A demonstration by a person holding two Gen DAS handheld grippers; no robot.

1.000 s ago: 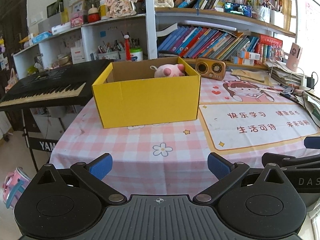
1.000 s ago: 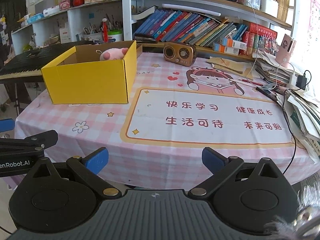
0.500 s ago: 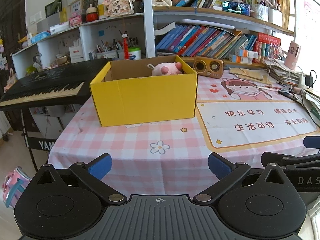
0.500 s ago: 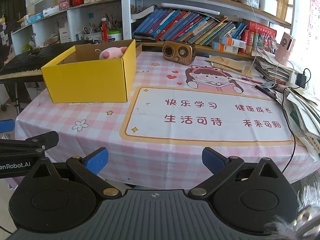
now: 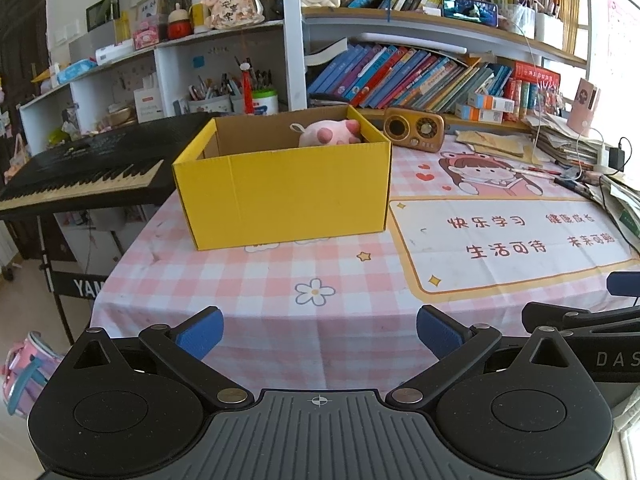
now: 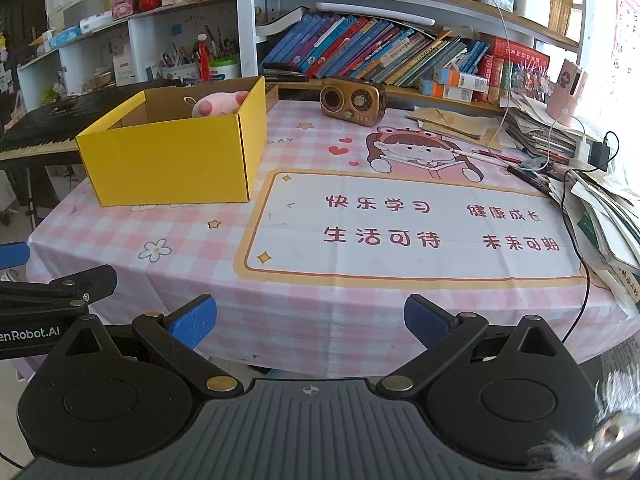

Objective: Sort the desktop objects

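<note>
**Both claws empty at the near edge, the box ahead and to the left**

Nearest to me, my left claw (image 5: 320, 332) hangs wide open over the front edge of the worktop (image 5: 320, 280), nothing between its blue pads. My right claw (image 6: 310, 320) is beside it, equally spread and equally empty, also at the near edge.

Beyond them the pink checked cloth lies bare up to the yellow box (image 5: 284, 192). From the left claw the box sits almost straight ahead, well apart; from the right claw it lies ahead and off to the left, so I judge the left hand the nearer one for anything that goes in. The box's long side faces me, running left to right. Inside it, against the far right corner, one pink plush toy (image 5: 330, 133) pokes above the rim.

Farther back, just beside the box's far right corner, one brown retro radio (image 6: 353, 101) stands upright on the cloth, closer to my right claw's line. It looks like the likeliest next thing to sort.

Count: two claws, one box, one plush, one radio.
</note>
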